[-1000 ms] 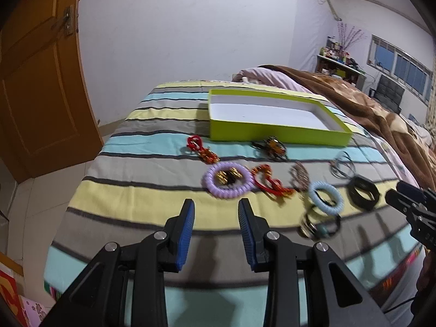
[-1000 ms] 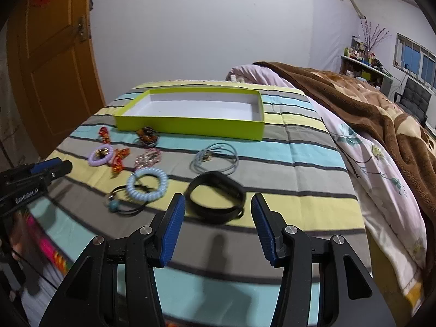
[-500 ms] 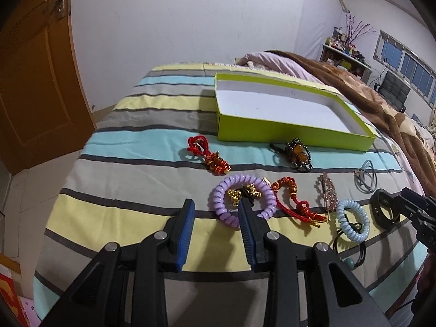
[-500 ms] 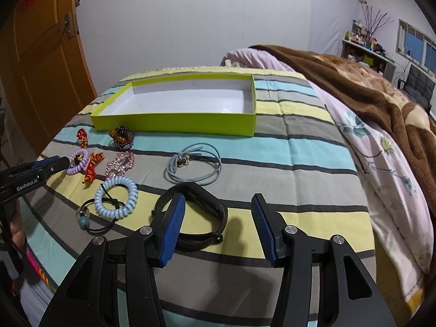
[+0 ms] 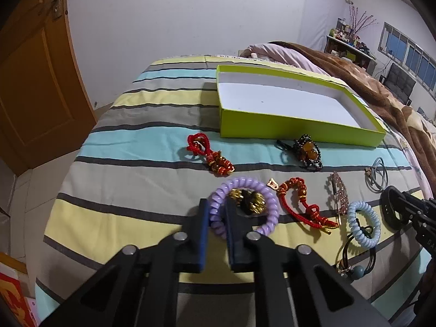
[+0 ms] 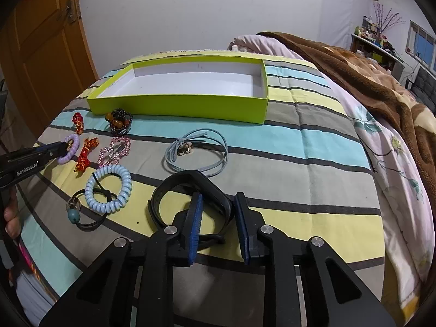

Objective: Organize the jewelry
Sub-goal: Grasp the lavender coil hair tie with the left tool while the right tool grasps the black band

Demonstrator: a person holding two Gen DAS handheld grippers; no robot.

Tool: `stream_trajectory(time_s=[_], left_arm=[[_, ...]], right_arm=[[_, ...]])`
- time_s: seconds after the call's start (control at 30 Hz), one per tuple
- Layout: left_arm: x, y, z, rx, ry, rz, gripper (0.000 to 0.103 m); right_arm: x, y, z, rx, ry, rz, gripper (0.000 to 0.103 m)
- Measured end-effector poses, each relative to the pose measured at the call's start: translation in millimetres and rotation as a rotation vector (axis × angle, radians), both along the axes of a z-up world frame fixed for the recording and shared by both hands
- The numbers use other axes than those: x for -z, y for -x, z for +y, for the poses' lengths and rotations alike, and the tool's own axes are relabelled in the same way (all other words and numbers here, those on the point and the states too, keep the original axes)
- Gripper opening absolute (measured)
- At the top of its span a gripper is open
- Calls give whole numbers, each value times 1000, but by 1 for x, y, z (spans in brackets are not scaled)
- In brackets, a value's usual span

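Several pieces of jewelry lie on a striped bedspread in front of an empty lime-green box (image 5: 272,130) (image 6: 177,106). My left gripper (image 5: 217,212) (image 6: 64,147) is shut on the near left edge of a purple spiral hair tie (image 5: 268,207), which has a gold-and-black piece lying inside its ring. My right gripper (image 6: 218,212) (image 5: 414,215) is closing around the right side of a black wristband (image 6: 174,182). Its left finger is inside the loop and its right finger outside. The pads do not clearly press on the band.
Around them lie a red knotted cord (image 5: 209,155), a dark bead bracelet (image 5: 309,152), a red cord bracelet (image 5: 302,204), a pink crystal clip (image 5: 339,193), a light blue spiral tie (image 6: 109,190) and grey-blue cords (image 6: 196,155). A brown blanket (image 6: 368,81) covers the bed's right. An orange door (image 5: 32,81) stands left.
Both grippers moved forward and down onto the jewelry. The left jaws went from wide open to shut on the purple tie. The right jaws narrowed around the black wristband.
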State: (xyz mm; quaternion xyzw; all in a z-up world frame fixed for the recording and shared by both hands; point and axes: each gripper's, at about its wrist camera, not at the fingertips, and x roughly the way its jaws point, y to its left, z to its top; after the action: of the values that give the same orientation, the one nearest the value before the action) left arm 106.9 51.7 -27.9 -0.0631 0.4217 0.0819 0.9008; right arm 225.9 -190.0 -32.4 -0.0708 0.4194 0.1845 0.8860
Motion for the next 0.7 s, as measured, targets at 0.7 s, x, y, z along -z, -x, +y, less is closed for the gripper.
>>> stream_trajectory(time_s=[0.7], left_arm=[[-33,26,-2,35,47,-95,10]], right_arm=[[-19,11,-8,24,-47,-45,15]])
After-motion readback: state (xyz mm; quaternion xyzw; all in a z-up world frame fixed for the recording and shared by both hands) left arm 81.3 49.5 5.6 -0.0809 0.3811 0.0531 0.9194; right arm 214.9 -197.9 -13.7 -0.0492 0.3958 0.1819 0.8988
